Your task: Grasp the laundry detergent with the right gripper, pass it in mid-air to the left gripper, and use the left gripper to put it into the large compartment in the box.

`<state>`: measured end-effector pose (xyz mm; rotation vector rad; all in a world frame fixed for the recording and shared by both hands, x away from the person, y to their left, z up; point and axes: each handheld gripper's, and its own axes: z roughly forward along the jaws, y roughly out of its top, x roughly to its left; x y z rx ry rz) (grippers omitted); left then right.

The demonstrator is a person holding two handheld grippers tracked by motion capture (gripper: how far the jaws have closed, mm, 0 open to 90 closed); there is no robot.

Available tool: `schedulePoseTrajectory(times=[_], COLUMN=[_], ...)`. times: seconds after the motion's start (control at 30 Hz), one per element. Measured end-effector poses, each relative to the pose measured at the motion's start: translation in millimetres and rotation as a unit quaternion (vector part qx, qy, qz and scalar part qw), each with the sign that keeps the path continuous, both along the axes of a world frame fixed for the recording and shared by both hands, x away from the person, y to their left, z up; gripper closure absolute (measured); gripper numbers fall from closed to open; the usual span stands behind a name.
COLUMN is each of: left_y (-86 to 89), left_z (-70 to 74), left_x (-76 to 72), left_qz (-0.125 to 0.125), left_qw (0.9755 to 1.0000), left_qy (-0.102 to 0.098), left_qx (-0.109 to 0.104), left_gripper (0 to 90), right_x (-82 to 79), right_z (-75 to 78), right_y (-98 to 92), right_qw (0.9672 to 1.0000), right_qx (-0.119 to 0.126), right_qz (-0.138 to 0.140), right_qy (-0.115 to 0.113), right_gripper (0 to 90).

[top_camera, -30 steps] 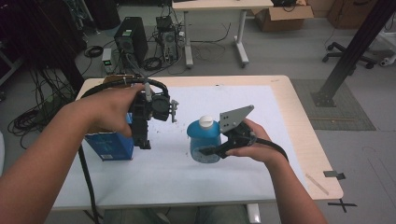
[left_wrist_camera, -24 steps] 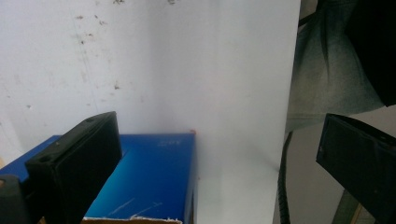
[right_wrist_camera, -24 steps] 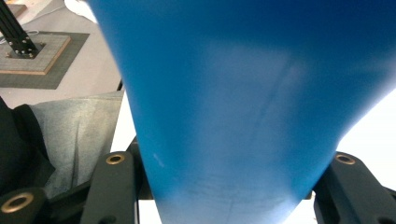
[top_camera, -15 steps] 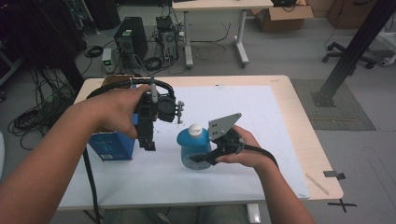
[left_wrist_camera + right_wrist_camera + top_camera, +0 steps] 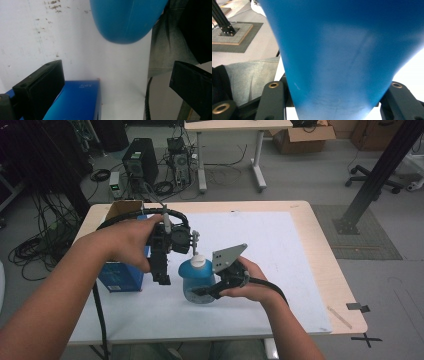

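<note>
- Two grippers work over the white sheet on the table.
- My right gripper has its jaws pressed on the sides of the blue bottle, low on its body.
- Bottle stands upright at the sheet's front middle, long axis vertical, white cap up.
- My left gripper hangs just left of the bottle, jaws spread wide with nothing between, pointing down.
- Blue box sits just left of it.
</note>
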<state>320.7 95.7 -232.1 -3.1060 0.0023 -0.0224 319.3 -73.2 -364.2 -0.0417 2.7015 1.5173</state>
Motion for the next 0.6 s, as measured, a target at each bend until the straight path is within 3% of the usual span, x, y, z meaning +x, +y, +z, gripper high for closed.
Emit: schedulePoseTrajectory(times=[0.6], left_y=[-1.1], left_z=[-15.6], left_x=[-6.3], left_qz=[-0.003], left_qw=[1.0000], left_qy=[0.005], left_qx=[-0.008], left_gripper=[0.2], right_x=[-3.0], right_z=[-9.8], right_y=[22.2], right_qw=[1.0000], right_qx=[0.008], right_qz=[0.000], right_qy=[0.001], right_gripper=[45.0])
